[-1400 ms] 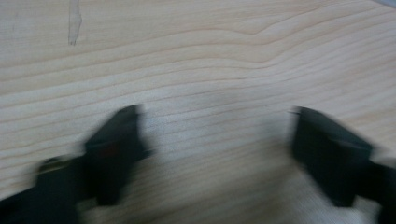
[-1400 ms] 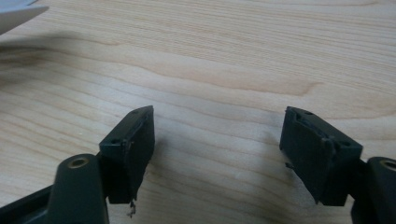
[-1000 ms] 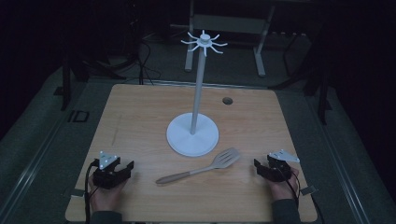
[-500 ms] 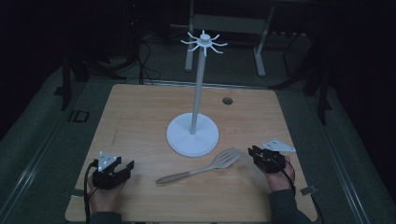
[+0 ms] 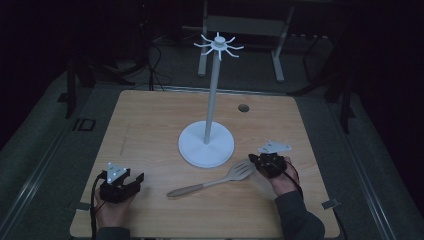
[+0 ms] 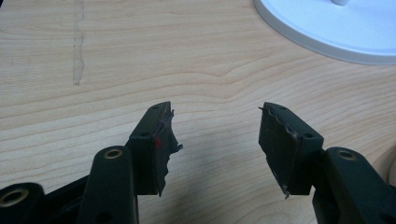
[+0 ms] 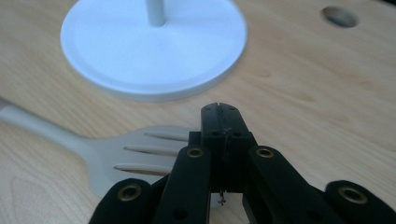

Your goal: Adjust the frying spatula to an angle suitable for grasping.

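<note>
Our right tongs [image 5: 259, 162] have just slid from the right edge of the bench [image 5: 150, 115] to the slotted head of the spatula [image 5: 239, 172] and been closing; they now stand clenched just above it, whether nipping its edge we cannot tell. So the pickup looks begun. Near the front left corner, our left tongs [image 5: 131, 181] rest released, empty. Beyond stands the white hook stand [image 5: 206, 145], mid-bench.

Pale slotted spatula [image 5: 212, 182], lying flat on the bench [image 5: 150, 125], head toward the right, handle angled left
</note>
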`<act>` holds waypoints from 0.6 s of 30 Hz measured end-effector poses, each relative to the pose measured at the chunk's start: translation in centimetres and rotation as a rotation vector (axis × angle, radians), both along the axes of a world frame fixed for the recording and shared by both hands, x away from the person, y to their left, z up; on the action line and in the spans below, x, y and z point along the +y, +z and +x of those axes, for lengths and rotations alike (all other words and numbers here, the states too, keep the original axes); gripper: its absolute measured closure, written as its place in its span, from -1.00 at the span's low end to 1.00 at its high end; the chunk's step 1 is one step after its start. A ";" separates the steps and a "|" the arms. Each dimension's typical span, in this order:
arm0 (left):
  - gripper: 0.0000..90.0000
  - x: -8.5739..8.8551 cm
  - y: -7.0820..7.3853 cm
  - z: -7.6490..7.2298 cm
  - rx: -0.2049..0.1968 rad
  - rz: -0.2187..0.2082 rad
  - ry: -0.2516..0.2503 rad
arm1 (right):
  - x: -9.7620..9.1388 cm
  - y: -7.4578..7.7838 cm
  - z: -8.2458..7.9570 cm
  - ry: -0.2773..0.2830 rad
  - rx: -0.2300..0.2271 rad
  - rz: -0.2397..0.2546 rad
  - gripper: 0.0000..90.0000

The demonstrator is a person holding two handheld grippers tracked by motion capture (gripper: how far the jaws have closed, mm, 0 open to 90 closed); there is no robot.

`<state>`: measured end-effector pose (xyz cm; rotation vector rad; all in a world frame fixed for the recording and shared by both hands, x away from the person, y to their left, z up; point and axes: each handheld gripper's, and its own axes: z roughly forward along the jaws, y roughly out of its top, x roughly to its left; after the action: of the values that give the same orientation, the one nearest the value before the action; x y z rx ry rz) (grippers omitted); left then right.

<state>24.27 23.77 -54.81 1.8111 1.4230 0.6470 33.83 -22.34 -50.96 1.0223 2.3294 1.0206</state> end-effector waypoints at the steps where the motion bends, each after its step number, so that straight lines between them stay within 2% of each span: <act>1: -0.01 0.0 0.0 0.0 0.001 0.002 -0.001 | 0.3 -0.2 0.1 0.010 0.009 -0.009 1.00; 9: -0.01 -0.1 0.0 0.0 0.000 0.003 0.000 | 1.2 -1.3 0.4 0.040 0.052 -0.059 1.00; 18: -0.01 -0.1 -0.1 0.1 0.009 0.012 0.003 | 0.5 -1.6 -0.1 0.051 0.059 -0.063 1.00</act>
<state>24.36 23.65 -54.87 1.8231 1.4312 0.6511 33.75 -21.80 -52.61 0.9861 2.4308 0.9415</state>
